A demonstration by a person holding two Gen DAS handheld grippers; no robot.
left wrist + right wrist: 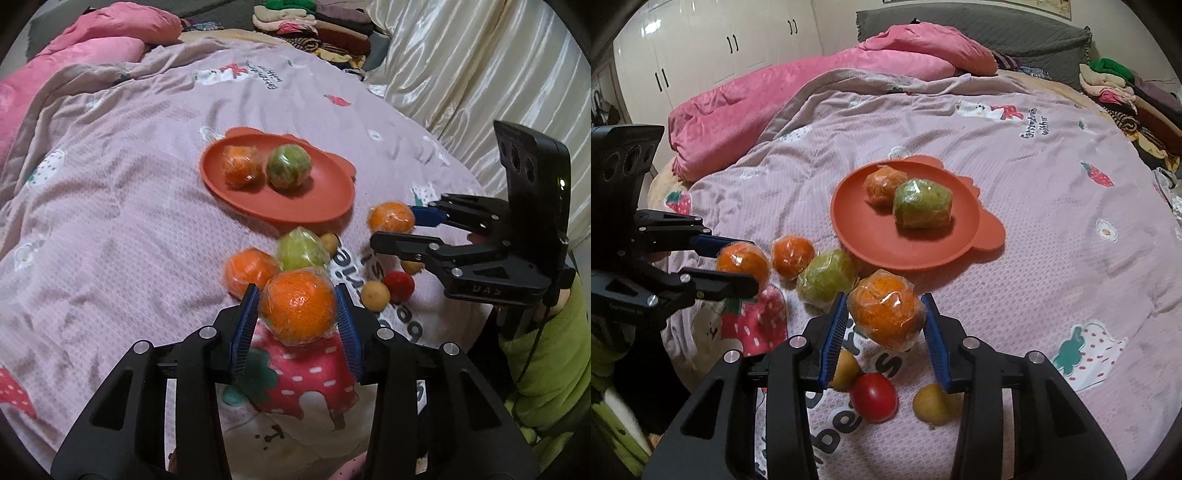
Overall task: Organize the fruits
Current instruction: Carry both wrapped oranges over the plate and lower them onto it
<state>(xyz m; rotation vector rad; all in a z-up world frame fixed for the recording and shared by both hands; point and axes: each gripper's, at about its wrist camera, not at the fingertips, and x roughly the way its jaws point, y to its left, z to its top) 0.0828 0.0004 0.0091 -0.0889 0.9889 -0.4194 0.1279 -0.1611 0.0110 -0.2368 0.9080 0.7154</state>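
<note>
Both claws are loaded. Left claw (299, 314) is clamped on a plastic-wrapped orange fruit (298, 307), blue ribbed pads pressed against either side of it; right claw (886, 321) is clamped the same way on a second film-wrapped orange (884, 312), which looks clear of the pink-lilac strawberry-print quilt (1052, 258) on the bed.

Done so far: round terracotta-red plate with small ears (857, 236) carries two wrapped fruits, one orange (882, 184) and one green (923, 208), touching each other.

Left to do, as I judge it:
- the two oranges in the claws, neither yet over the plate
- a loose wrapped orange (792, 255) and a wrapped green fruit (825, 277) on the quilt, just beside the plate's near rim
- small unwrapped pieces nearest the right camera: one glossy red round fruit (873, 397) and yellowish ones (932, 404) (another is partly hidden behind a pad)

Roughly a quarter sorted, counting pieces. Plate has bare room on its near side; whether the small fruits belong there too, the scene does not tell.
</note>
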